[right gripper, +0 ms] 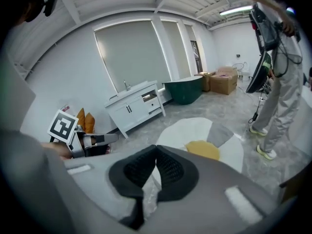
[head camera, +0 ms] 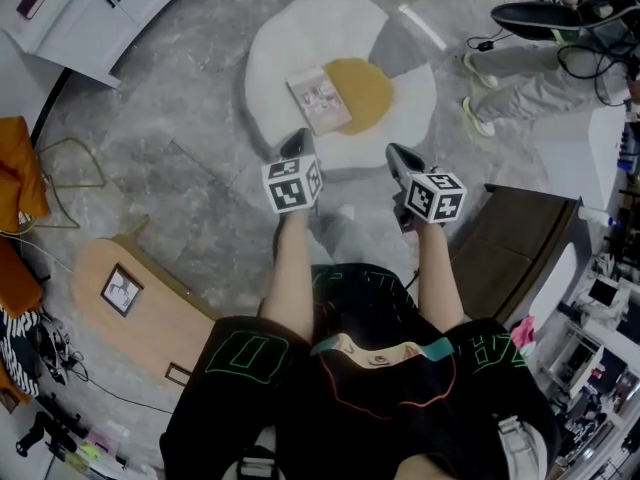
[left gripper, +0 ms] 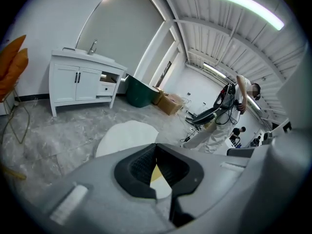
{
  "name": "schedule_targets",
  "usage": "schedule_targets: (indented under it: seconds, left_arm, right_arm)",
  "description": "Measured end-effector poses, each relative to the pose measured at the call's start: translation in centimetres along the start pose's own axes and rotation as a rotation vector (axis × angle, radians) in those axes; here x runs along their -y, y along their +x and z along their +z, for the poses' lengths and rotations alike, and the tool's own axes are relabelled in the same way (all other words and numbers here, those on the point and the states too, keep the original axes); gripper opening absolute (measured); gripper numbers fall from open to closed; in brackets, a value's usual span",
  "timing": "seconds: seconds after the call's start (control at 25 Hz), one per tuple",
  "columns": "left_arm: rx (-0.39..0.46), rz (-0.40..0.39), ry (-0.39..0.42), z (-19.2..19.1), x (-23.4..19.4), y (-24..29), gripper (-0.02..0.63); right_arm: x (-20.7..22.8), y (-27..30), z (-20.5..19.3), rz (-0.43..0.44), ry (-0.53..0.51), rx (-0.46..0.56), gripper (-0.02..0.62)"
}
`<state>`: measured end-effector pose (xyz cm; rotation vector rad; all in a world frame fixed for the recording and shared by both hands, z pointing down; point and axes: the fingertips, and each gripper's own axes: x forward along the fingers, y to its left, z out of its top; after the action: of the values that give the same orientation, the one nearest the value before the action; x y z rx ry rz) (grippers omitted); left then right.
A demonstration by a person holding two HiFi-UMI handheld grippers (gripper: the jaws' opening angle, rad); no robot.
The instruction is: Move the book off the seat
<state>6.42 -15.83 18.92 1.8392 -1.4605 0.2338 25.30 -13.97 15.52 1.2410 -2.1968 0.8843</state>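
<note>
Book [head camera: 320,100]: cover print too small to read. Seat [head camera: 300,38]: near part masked by the left gripper [left gripper: 156,146] and right gripper [right gripper: 156,149] bodies in their own views. Bystander [head camera: 530,93], 2 o'clock: cut off by right edge. Cabinet [head camera: 100,13], 11 o'clock: cut by top edge.

Grey marbled floor [head camera: 185,118]. White egg-shaped seat [head camera: 285,53] lies flat on it, with a yellow patch [head camera: 365,93] at its centre. Book [head camera: 320,100] rests on the seat at the patch's left edge. Wooden board [head camera: 150,313] lies nearer on the floor.
</note>
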Motion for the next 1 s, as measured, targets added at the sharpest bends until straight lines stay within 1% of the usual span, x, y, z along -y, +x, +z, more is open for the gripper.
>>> schedule_targets:
  seconds: [0.12, 0.28, 0.4, 0.56, 0.64, 0.72, 0.84, 0.92, 1.0]
  left_arm:
    - [-0.019, -0.004, -0.004, 0.1, 0.2, 1.4, 0.008]
    - [-0.048, -0.001, -0.011, -0.6, 0.7, 3.5, 0.008]
    - [-0.108, 0.015, -0.003, -1.7, 0.6, 5.1, 0.008]
    - [-0.168, 0.043, -0.003, -2.4, 0.5, 8.1, 0.008]
    - [-0.224, 0.04, 0.011, -4.0, 0.9, 9.0, 0.008]
    - [-0.276, 0.028, 0.025, -5.8, 1.4, 9.6, 0.008]
    - [-0.288, 0.032, 0.043, -6.6, 0.9, 13.1, 0.008]
    - [-0.303, 0.051, 0.034, -8.1, -0.1, 15.1, 0.008]
    - [-0.325, 0.064, 0.006, -10.1, -1.4, 16.9, 0.008]
  right_arm:
    - [1.7, 0.2, 0.8, -0.01, 0.025, 0.002, 0.003]
    - [3.9, 2.3, 0.4, 0.023, 0.05, -0.028, 0.003]
    - [5.6, 4.5, 0.3, 0.044, 0.1, -0.051, 0.004]
    - [7.5, 8.1, 1.5, 0.087, 0.128, -0.06, 0.003]
    - [8.2, 9.4, 0.3, 0.101, 0.138, -0.088, 0.003]
    - [9.0, 10.7, -1.7, 0.11, 0.122, -0.136, 0.003]
    - [11.5, 14.8, -2.5, 0.133, 0.044, -0.184, 0.003]
    - [12.6, 16.7, -3.8, 0.148, -0.005, -0.219, 0.003]
    - [13.5, 18.5, -5.7, 0.155, -0.053, -0.256, 0.005]
